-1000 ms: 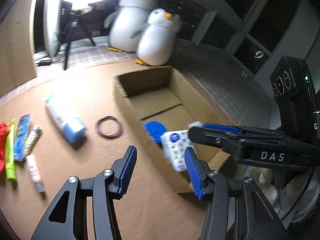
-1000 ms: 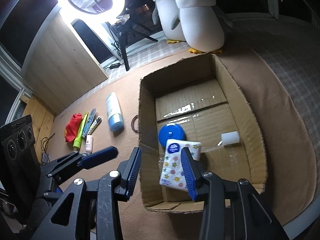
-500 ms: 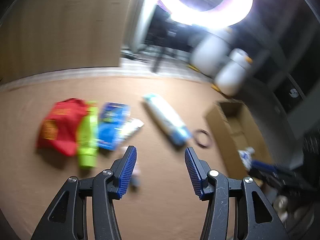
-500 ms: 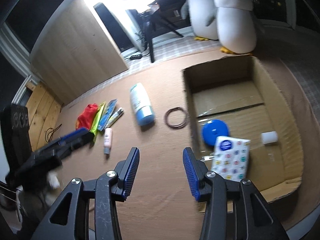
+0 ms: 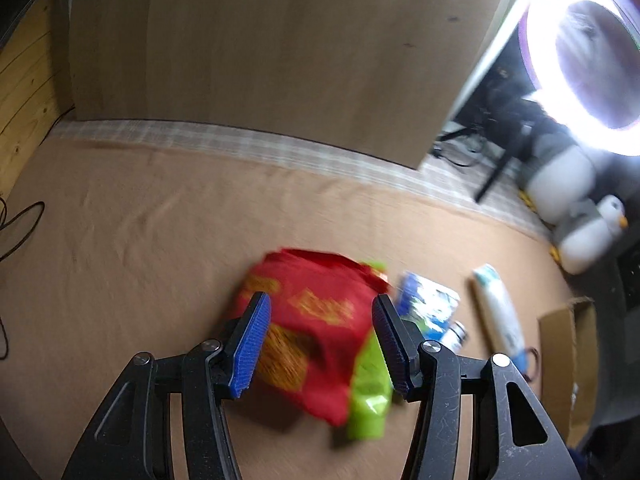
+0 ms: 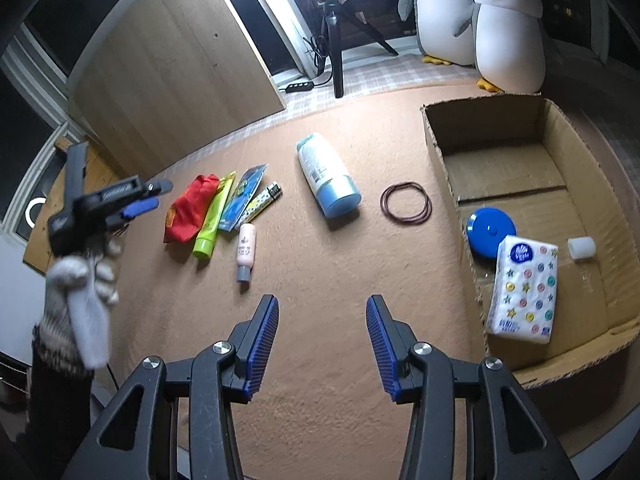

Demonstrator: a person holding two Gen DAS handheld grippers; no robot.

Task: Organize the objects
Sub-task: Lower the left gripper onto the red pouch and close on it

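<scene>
My left gripper [image 5: 320,308] stands open and points down over a red packet [image 5: 312,332] on the brown carpet, not pressing on it. Next to the packet lie a green tube [image 5: 370,388], a blue packet [image 5: 428,308] and a white bottle [image 5: 498,312]. In the right wrist view, my right gripper [image 6: 322,304] is open over bare carpet, empty. A cardboard box [image 6: 436,152] on the right holds a tissue pack [image 6: 524,288], a blue lid [image 6: 490,228] and a small white cap [image 6: 581,248]. A gloved hand [image 6: 84,280] carries the left gripper [image 6: 158,195] left of the red packet [image 6: 188,212].
Brown rubber rings [image 6: 406,203], a small pink bottle [image 6: 245,250] and a dotted stick [image 6: 262,200] lie on the carpet. Behind stand a leaning wooden board [image 6: 168,68], a ring-light tripod [image 6: 336,40] and two plush penguins [image 6: 508,32]. A cable [image 5: 20,220] lies far left.
My left gripper swung left from the box to above the red packet. My right gripper moved left, off the tissue pack in the box, to over the carpet.
</scene>
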